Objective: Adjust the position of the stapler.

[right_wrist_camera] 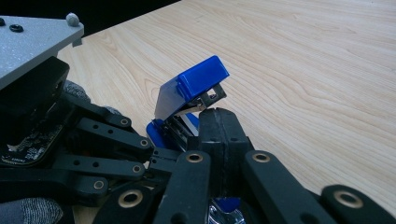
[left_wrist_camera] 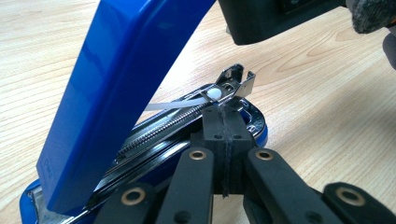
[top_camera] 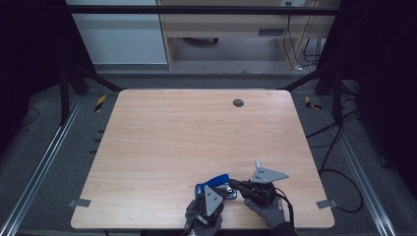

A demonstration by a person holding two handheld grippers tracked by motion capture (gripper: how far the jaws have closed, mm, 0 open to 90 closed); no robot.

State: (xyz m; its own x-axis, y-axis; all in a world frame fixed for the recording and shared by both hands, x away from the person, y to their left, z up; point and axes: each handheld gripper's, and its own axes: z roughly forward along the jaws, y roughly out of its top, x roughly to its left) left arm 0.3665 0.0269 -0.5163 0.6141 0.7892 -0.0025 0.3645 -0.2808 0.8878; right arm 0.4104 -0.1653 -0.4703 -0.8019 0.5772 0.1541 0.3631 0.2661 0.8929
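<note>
Nearest the camera in the left gripper view, the left gripper (left_wrist_camera: 223, 140) has its two black jaws pressed together, with nothing visibly caught between them, the tips resting against the metal staple channel of a blue stapler (left_wrist_camera: 116, 88). The stapler lies near the desk's (top_camera: 172, 137) front edge, right of the middle. Its blue lid is swung up steeply from the hinge, leaving the spring and the metal pusher bare. In the high view its long axis runs roughly left to right across the desk, slightly slanted, with the raised lid tip towards the right and away from the person. The right gripper (right_wrist_camera: 223, 135) also has its jaws together and empty; they sit just beside the stapler's base, below the lifted lid. The two grippers crowd the stapler from the near side, their gloved hands at the desk's edge. A small dark round grommet (top_camera: 238, 103) sits well apart near the far edge.
</note>
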